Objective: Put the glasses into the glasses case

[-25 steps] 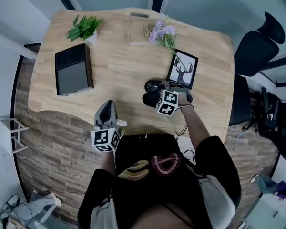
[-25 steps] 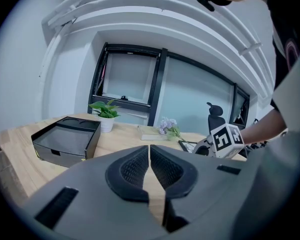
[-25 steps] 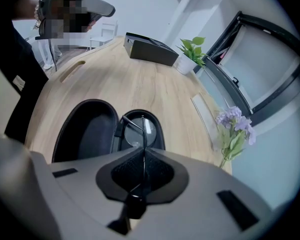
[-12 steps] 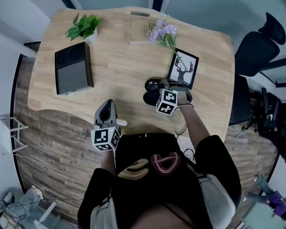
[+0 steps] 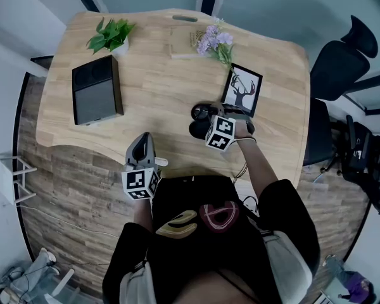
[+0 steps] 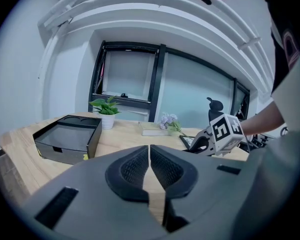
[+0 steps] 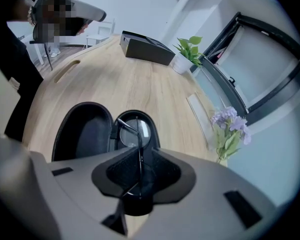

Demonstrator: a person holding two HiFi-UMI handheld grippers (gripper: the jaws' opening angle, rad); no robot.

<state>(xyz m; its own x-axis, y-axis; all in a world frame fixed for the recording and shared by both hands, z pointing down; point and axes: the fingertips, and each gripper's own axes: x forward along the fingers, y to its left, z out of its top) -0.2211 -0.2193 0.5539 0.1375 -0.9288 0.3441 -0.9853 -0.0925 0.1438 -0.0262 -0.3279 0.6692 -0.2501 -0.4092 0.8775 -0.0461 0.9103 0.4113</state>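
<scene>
A black glasses case [image 7: 82, 134] lies open on the wooden table [image 5: 158, 94], in front of the deer picture. The glasses [image 7: 135, 133] rest in its right half, one lens showing and a thin temple rising up between my right gripper's [image 7: 140, 160] pads. Those jaws have just been opening; the pads stand slightly apart on either side of the thin frame, not pressing it. In the head view the right gripper [image 5: 207, 122] points steeply down onto the case [image 5: 199, 114]. My left gripper [image 5: 142, 143] hovers at the near table edge, shut and empty [image 6: 150, 156].
A black box [image 5: 96, 90] sits at the table's left, a potted plant [image 5: 111, 35] behind it. Purple flowers [image 5: 215, 43], a flat book [image 5: 185, 42] and the framed deer picture [image 5: 242, 91] stand beyond the case. An office chair [image 5: 342, 59] stands off the table's right.
Both grippers keep their places in the head view; the right one stays over the case. Nothing on the table has visibly moved.
</scene>
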